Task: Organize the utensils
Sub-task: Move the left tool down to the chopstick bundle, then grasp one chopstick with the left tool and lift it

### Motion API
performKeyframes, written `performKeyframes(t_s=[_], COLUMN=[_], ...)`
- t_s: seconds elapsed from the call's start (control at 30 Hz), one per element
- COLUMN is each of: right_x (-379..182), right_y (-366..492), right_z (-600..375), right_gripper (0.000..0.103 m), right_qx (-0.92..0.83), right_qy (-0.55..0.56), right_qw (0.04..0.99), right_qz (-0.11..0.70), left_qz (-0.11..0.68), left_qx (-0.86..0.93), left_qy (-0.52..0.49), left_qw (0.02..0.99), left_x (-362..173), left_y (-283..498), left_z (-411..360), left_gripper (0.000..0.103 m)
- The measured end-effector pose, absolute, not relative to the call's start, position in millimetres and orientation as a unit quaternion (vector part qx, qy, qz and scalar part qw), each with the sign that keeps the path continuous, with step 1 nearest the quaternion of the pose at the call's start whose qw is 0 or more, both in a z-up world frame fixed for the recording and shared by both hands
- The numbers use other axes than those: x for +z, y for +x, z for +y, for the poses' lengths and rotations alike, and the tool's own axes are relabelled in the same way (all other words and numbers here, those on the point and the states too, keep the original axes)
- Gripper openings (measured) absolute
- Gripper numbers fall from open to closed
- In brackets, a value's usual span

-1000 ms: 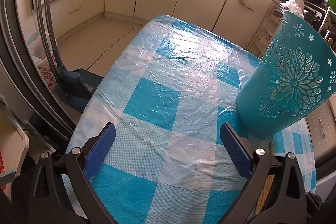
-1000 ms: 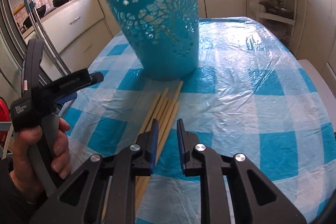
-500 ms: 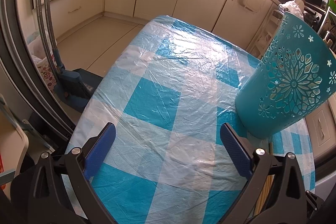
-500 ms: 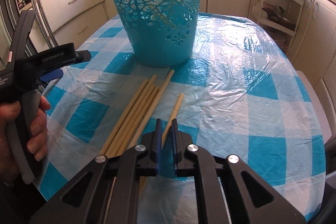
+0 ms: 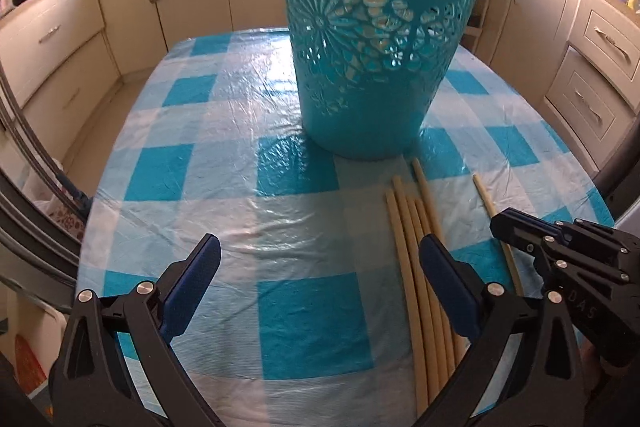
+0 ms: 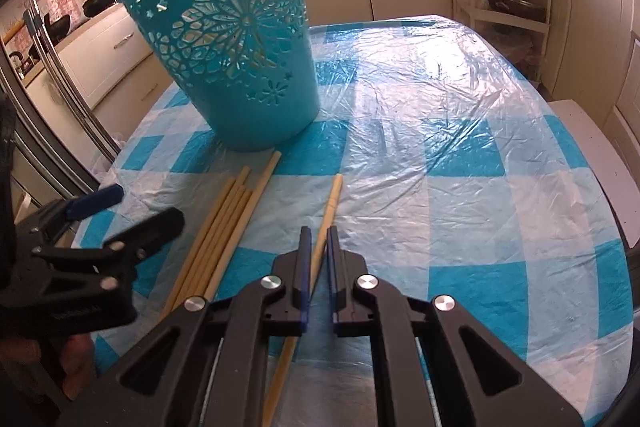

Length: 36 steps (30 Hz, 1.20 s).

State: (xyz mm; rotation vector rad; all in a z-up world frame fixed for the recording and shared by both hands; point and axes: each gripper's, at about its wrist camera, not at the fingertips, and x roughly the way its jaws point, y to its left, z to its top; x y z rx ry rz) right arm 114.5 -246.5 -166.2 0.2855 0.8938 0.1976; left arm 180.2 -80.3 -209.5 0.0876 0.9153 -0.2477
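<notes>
Cream kitchen cabinets [image 5: 52, 39] (sunlit) surround checkered table [image 5: 200, 167].

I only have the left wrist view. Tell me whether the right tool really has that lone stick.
Observer: Yes. In the right wrist view the right tool is shut on the lone stick, one pad on each side of it.
Operator: Say where along the stick it grips.
Observer: Partway along. The far end pokes out ahead of the pads and the near part runs back under the tool body, which your view hides.
Operator: Report what the right view shows of my left tool.
Observer: It shows the left tool from the side, open. A hand wraps its handle at the lower left, which your view lacks.
</notes>
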Motion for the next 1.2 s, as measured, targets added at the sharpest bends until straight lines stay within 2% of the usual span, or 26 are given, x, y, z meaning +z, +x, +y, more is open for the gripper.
performKeyframes(t_s=[0.27,0.33,0.4,0.67,0.87,1.03,1.2], right_x=[-165,-165,-165,-163,-165,-166,-165], right_y=[114,114,115,132,131,129,128], right_z=[-247,-247,-245,-236,-244,-249,-248], right_gripper=[0.008,0.009,0.009,0.009,0.012,0.012,0.012], right_qx=[0.100,0.099,0.097,0.099,0.116,0.121,0.121], right_qy=[0.143,0.140,0.132,0.095,0.117,0.135,0.137], right_qw=[0.886,0.887,0.888,0.888,0.884,0.882,0.882], right_qz=[0.429,0.429,0.431,0.439,0.437,0.435,0.434], left_qz=[0.464,0.470,0.468,0.487,0.503,0.509,0.473], left_qx=[-0.101,-0.099,-0.102,-0.144,-0.151,-0.149,-0.152], left_qy=[0.072,0.082,0.080,0.060,0.029,0.017,-0.005], left_qw=[0.877,0.873,0.874,0.860,0.850,0.848,0.868], left_x=[-221,-223,-222,-215,-215,-212,-184], left_y=[185,188,188,199,204,201,184], left_z=[-90,-94,-94,-104,-94,-84,-63], left_gripper=[0.095,0.092,0.083,0.017,0.008,0.006,0.005])
